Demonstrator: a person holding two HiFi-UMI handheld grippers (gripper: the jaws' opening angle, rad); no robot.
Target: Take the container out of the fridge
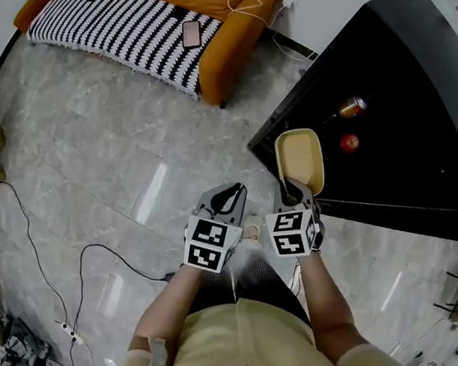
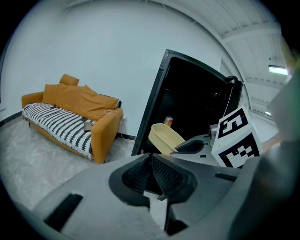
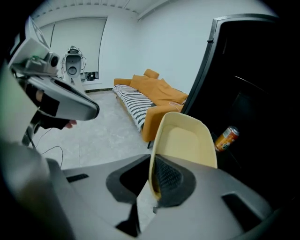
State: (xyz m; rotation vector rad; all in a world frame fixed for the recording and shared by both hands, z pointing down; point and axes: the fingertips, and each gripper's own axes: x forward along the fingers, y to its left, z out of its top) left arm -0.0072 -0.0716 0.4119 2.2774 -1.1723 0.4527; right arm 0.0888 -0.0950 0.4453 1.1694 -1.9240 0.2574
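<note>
My right gripper (image 1: pixel 292 191) (image 3: pixel 152 180) is shut on the near rim of a cream plastic container (image 1: pixel 300 158) (image 3: pixel 185 140) (image 2: pixel 165 137). The container is held out in the air, just in front of the black fridge (image 1: pixel 422 94) (image 3: pixel 262 93) (image 2: pixel 197 98), and looks empty. The fridge's dark inside is open to view. In it I see an orange drinks can (image 1: pixel 353 107) (image 3: pixel 226 138) (image 2: pixel 168 121) and a red apple (image 1: pixel 349 142). My left gripper (image 1: pixel 229 193) (image 2: pixel 151 171) hangs beside the right one, shut with nothing between its pads.
An orange sofa (image 1: pixel 152 3) (image 2: pixel 70 112) (image 3: pixel 150 101) with a striped cover stands left of the fridge, a phone (image 1: pixel 192 33) lying on it. Black cables (image 1: pixel 79 259) trail over the grey marble floor at the lower left. Clutter sits at the left and right edges.
</note>
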